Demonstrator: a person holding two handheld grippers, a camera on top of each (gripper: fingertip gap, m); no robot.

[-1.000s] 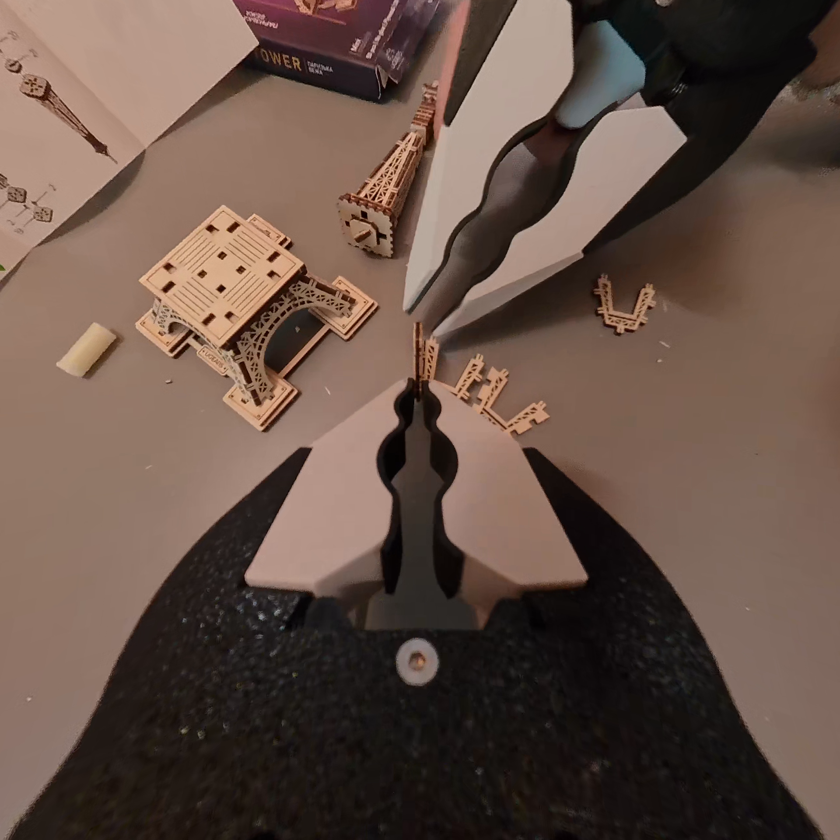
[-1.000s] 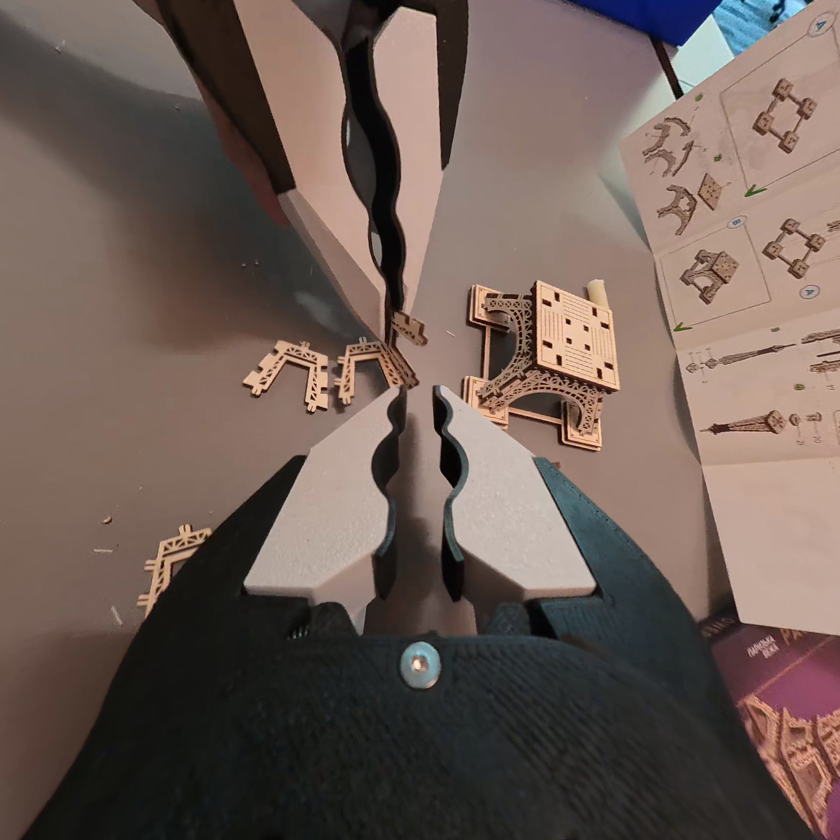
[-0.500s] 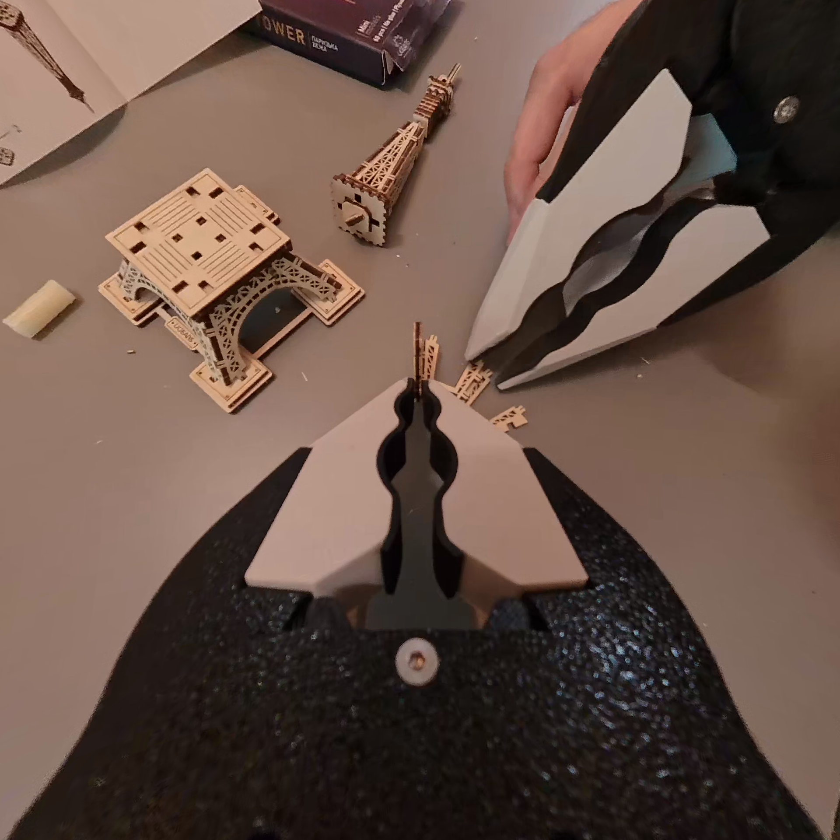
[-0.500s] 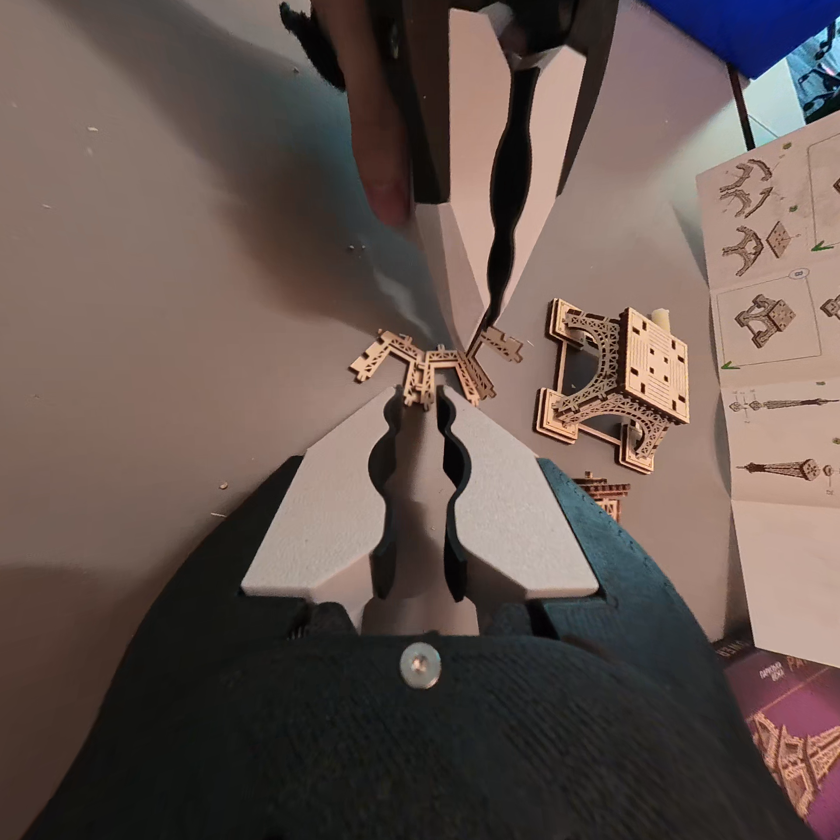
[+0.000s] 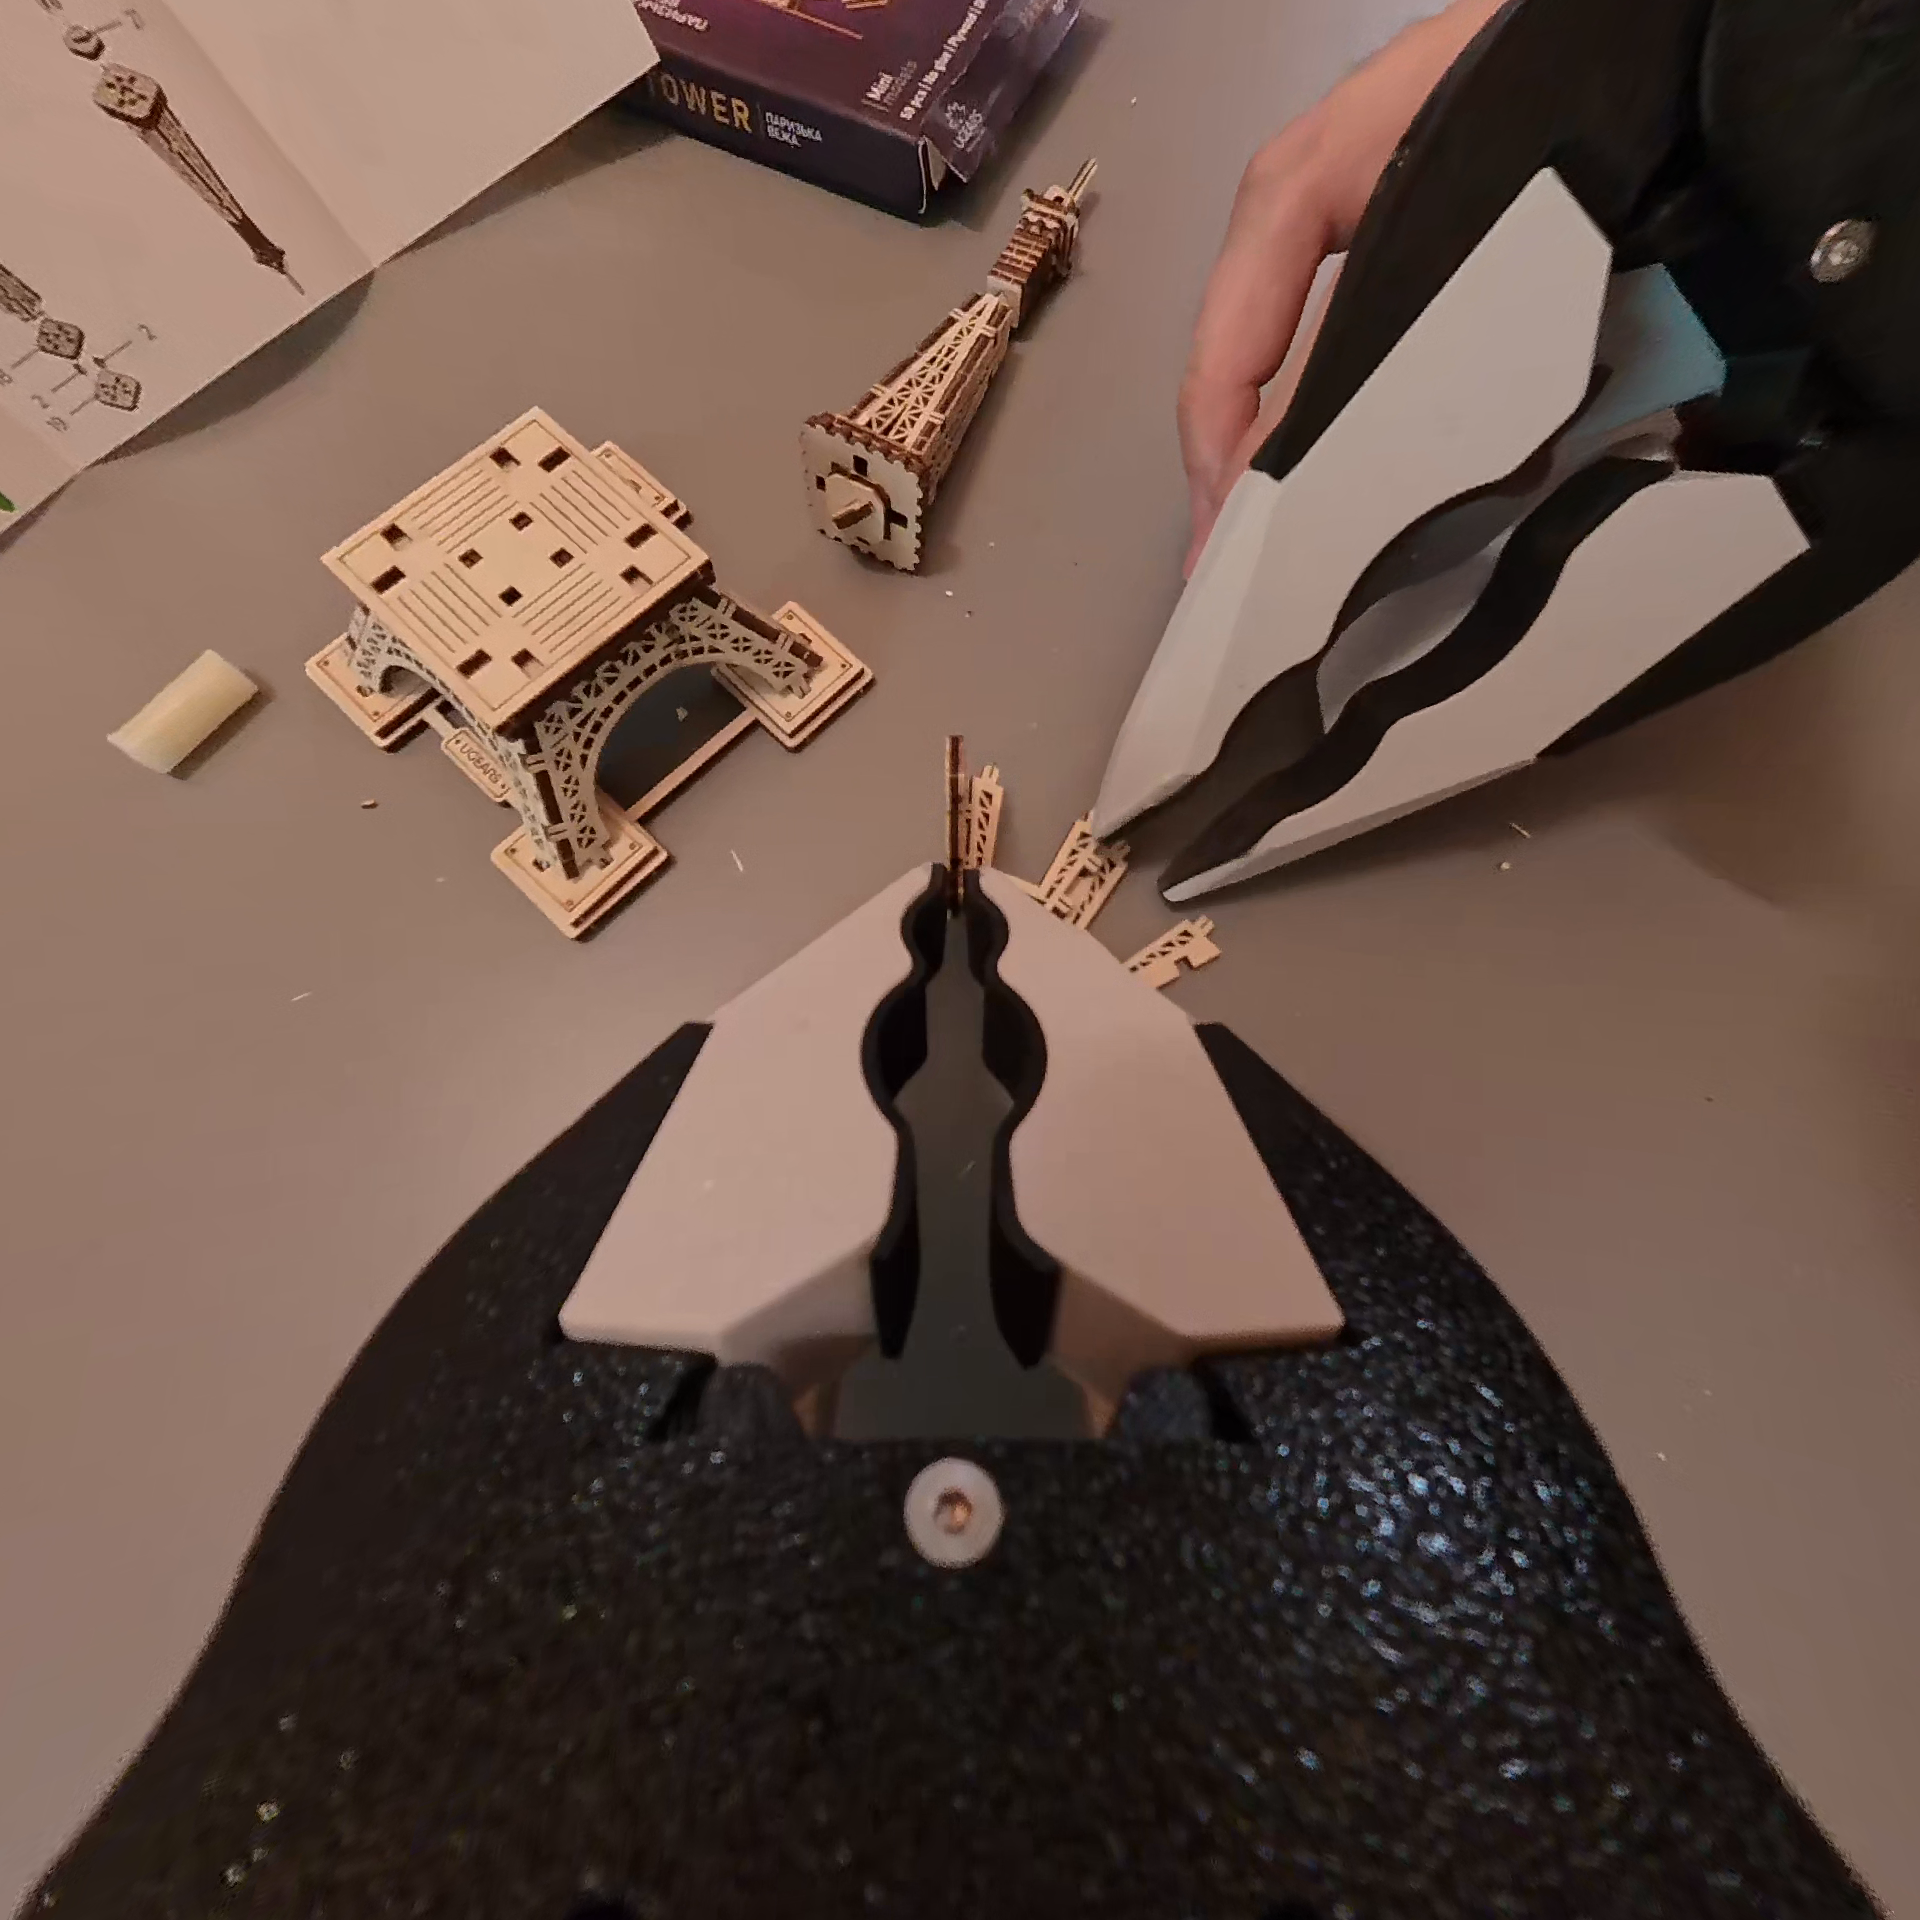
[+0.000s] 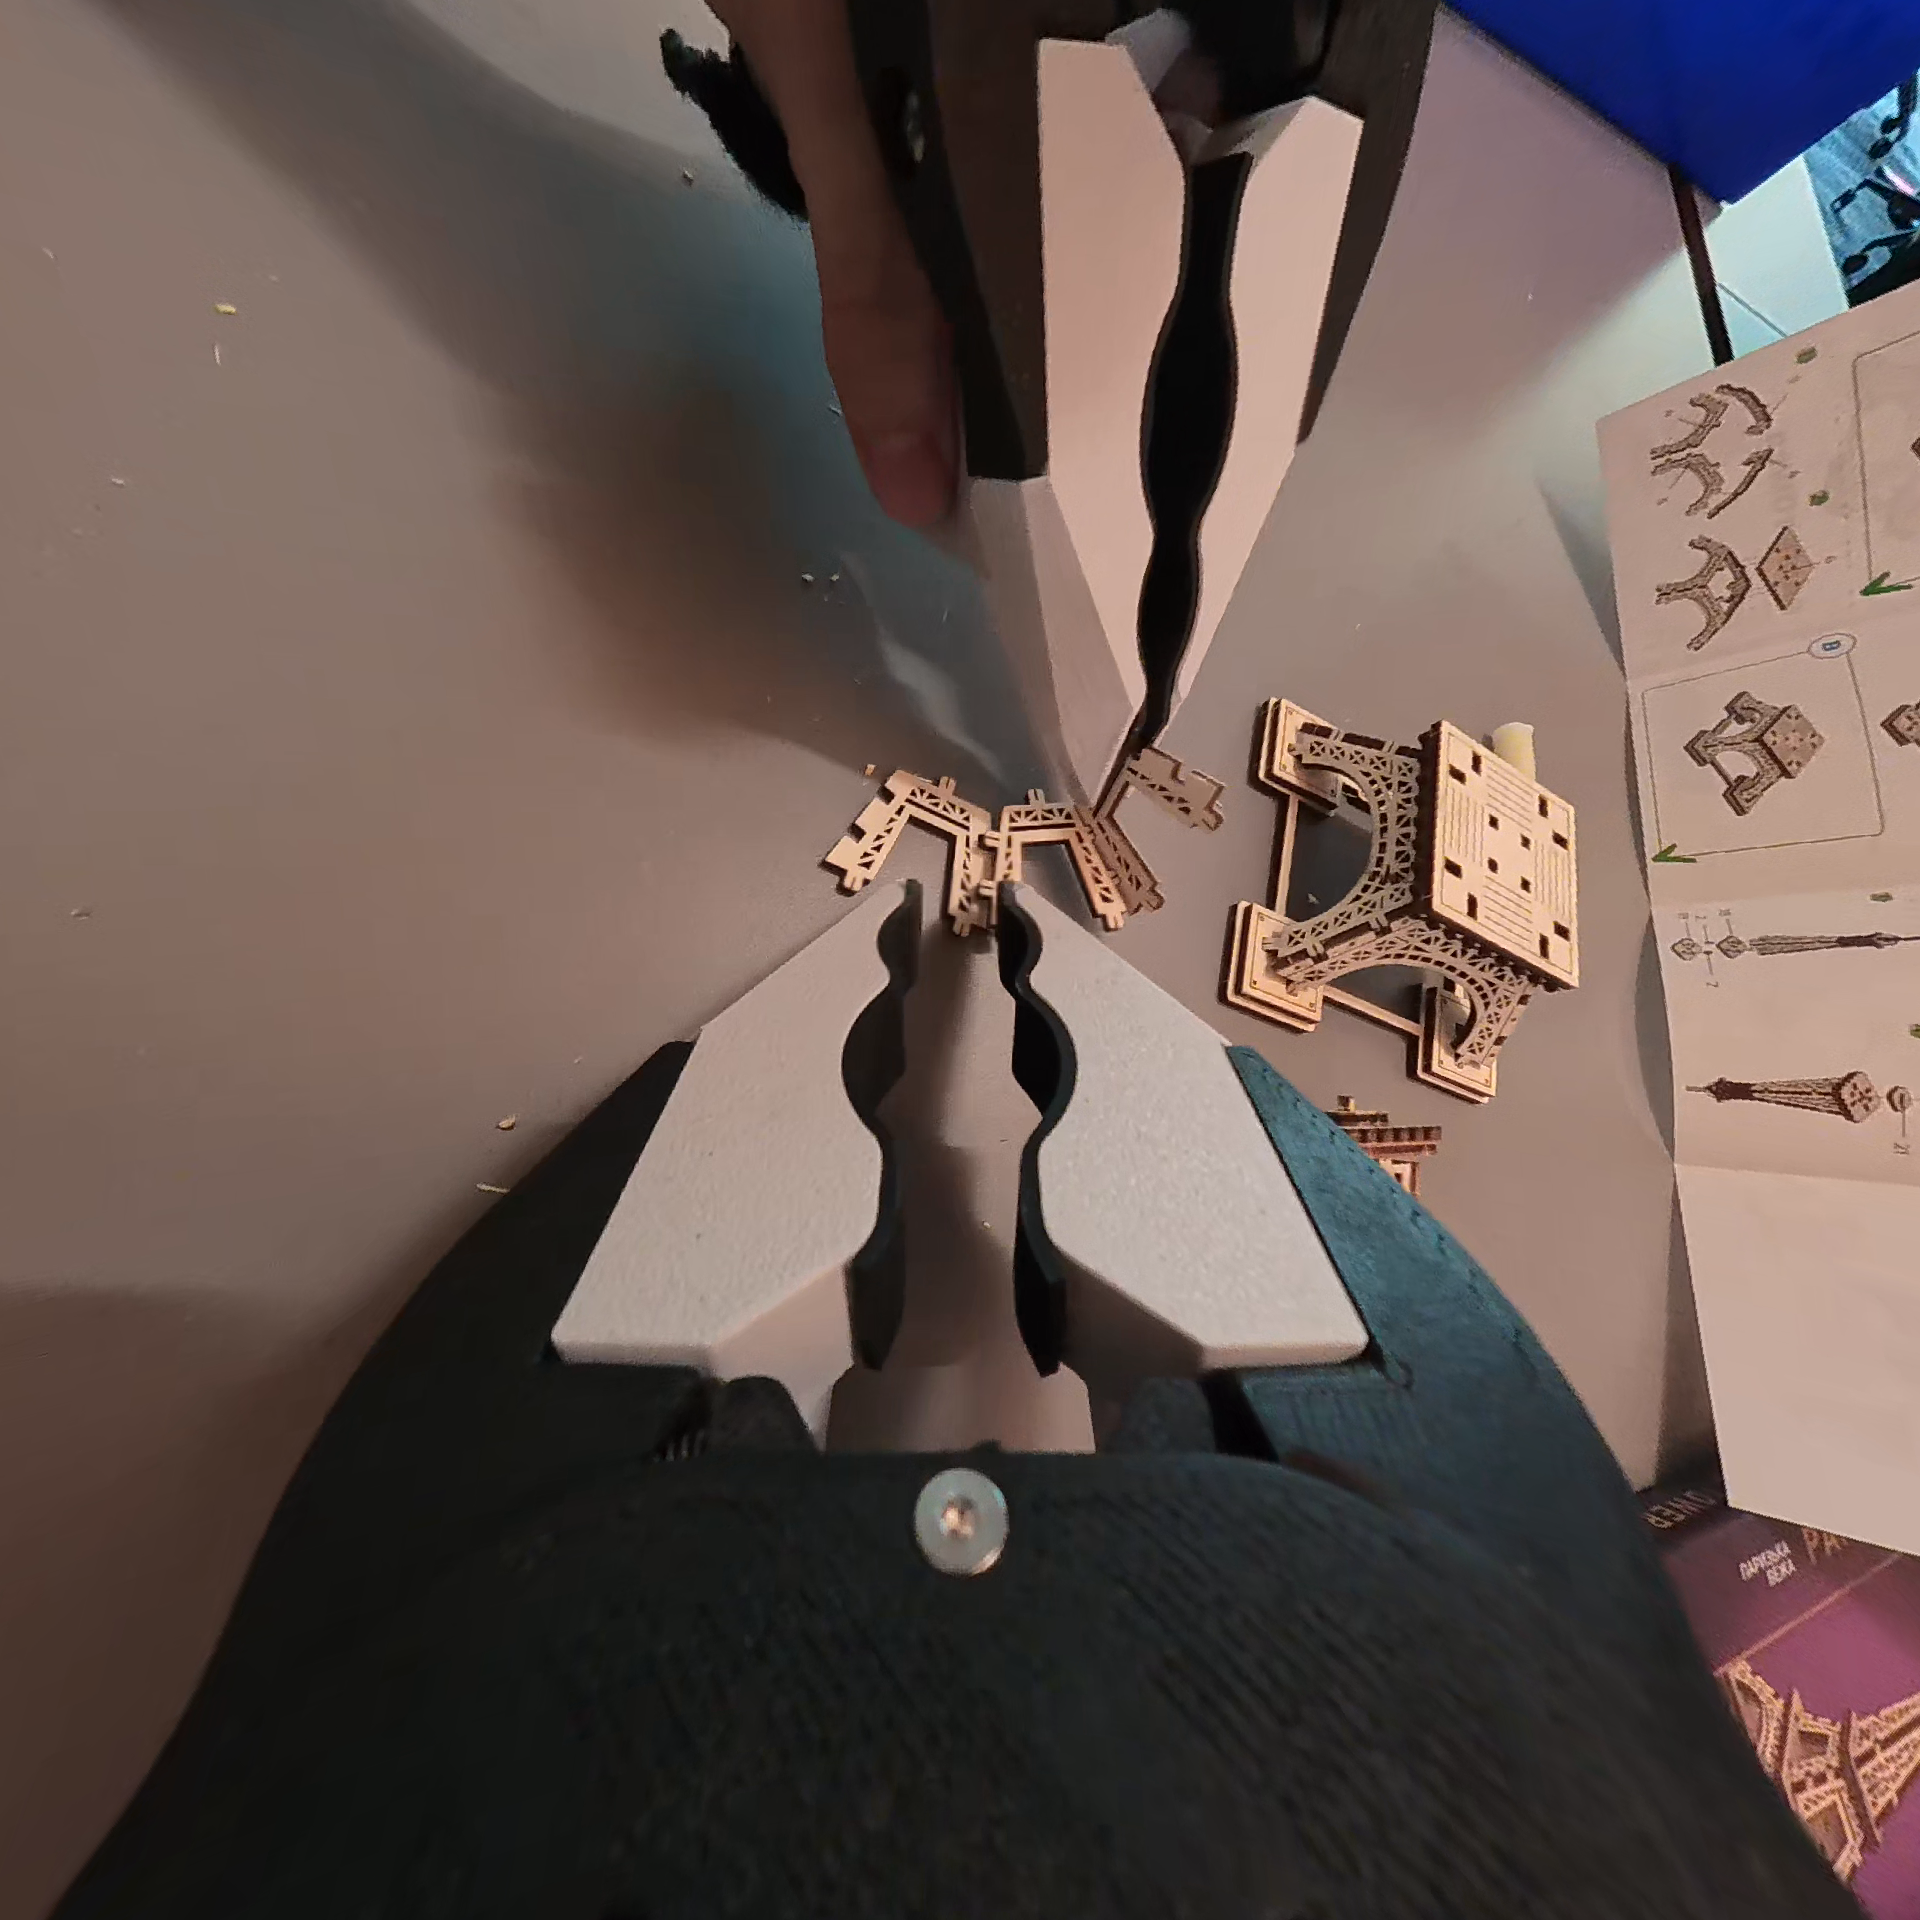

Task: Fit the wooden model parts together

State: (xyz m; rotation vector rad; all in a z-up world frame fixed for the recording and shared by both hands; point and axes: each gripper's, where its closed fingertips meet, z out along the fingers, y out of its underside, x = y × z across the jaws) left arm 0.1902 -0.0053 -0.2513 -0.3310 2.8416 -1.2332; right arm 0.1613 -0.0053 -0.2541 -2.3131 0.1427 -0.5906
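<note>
Left jaws pinch one lattice piece; right jaws part narrowly over the loose ones.

We hold the left gripper (image 5: 954,896) clamped on an upright lattice piece (image 5: 952,795); the right gripper (image 6: 958,902) straddles the flat pieces (image 6: 1023,847) on the tabletop (image 5: 1455,1039). We'd close slowly, squarely on one leg. Overlapping pieces blur; slots unreadable.

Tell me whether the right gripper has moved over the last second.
Yes. The right gripper swung rightward, away from the spire piece, down toward the loose arches.
</note>
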